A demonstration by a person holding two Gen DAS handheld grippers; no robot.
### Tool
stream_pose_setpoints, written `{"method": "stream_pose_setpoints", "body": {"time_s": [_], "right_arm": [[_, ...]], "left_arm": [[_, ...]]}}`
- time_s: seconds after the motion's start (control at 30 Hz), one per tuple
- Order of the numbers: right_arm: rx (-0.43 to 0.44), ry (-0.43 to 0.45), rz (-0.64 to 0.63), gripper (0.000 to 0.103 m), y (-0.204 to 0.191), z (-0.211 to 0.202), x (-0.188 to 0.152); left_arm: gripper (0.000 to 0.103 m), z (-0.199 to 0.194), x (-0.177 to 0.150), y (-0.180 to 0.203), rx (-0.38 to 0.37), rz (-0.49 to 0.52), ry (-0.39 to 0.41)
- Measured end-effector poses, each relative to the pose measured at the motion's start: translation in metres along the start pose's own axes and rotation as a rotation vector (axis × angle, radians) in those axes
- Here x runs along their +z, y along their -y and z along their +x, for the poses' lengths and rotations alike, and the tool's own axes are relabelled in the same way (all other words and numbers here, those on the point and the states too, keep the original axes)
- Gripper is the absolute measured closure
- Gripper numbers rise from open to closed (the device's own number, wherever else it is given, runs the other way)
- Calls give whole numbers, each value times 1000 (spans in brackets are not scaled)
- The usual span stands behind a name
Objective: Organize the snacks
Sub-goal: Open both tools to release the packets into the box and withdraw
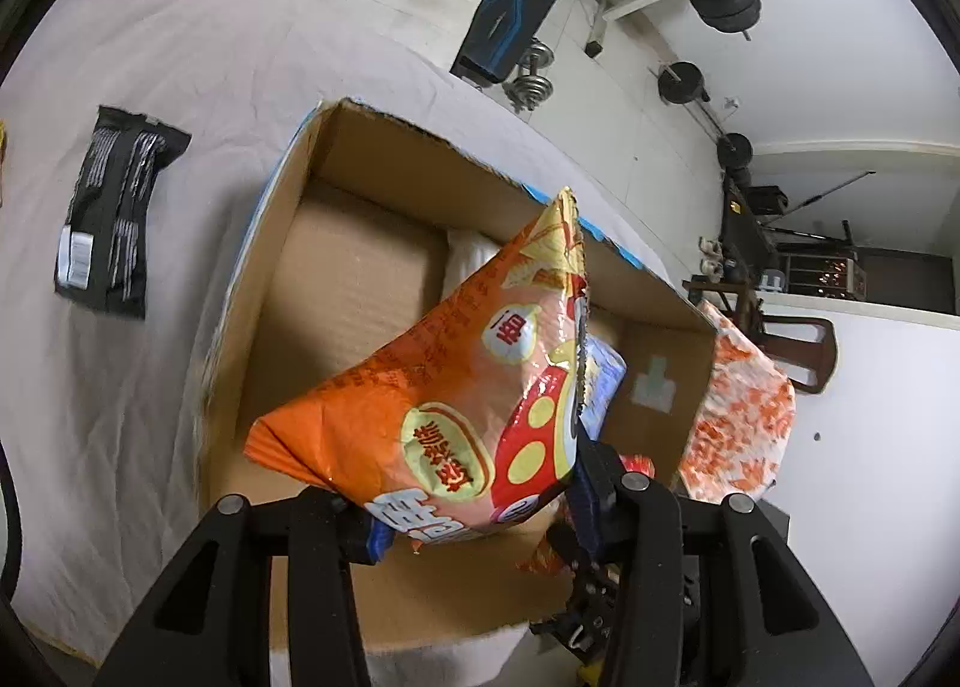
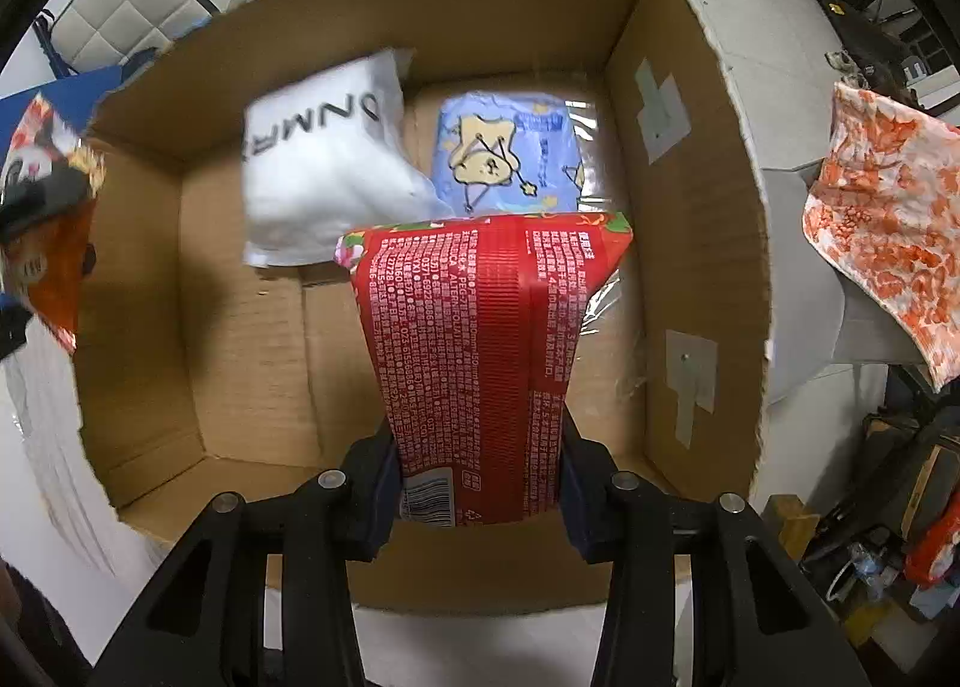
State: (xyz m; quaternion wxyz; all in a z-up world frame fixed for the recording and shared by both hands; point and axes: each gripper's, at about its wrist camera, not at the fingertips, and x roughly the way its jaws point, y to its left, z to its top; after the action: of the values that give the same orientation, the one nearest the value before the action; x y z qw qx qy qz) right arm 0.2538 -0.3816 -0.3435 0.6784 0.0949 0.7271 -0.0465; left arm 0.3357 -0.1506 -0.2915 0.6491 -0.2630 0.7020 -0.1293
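Hovering over an open brown cardboard box [image 2: 690, 159] — left gripper [image 1: 474, 513] clamping a puffy orange snack bag [image 1: 456, 387], right gripper [image 2: 480, 483] clamping a red printed snack packet [image 2: 480, 339]

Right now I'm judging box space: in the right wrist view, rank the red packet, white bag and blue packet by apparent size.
1. Red packet, though nearest the camera.
2. White bag.
3. Blue packet, partly hidden.

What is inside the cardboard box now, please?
Inside the cardboard box lie a white packet and a light blue packet. The red packet held above covers part of the floor, so anything beneath it cannot be seen.
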Motion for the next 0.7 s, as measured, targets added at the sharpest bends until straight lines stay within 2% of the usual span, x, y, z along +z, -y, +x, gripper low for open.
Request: {"method": "stream_pose_setpoints", "body": {"time_s": [0.1,0.2,0.27,0.3,0.33,0.53,0.63,0.7], "right_arm": [[-2,-19,-8,56,4,14,4],[10,-37,-19,55,7,22,6],[18,-49,-25,50,7,26,9],[23,-42,-23,43,9,24,10],[23,-32,-26,38,9,22,11],[21,2,-29,19,9,9,12],[15,17,-29,16,11,2,8],[15,25,-29,12,11,-1,4]], "left_arm": [[59,12,7,5,22,13,-17],[56,17,11,8,79,5,-5],[45,16,13,12,128,38,27],[43,14,13,14,143,53,43],[39,12,13,15,143,63,56],[11,-1,3,15,177,100,102],[10,-11,-10,17,224,145,137],[3,-15,-22,19,260,180,158]]}}
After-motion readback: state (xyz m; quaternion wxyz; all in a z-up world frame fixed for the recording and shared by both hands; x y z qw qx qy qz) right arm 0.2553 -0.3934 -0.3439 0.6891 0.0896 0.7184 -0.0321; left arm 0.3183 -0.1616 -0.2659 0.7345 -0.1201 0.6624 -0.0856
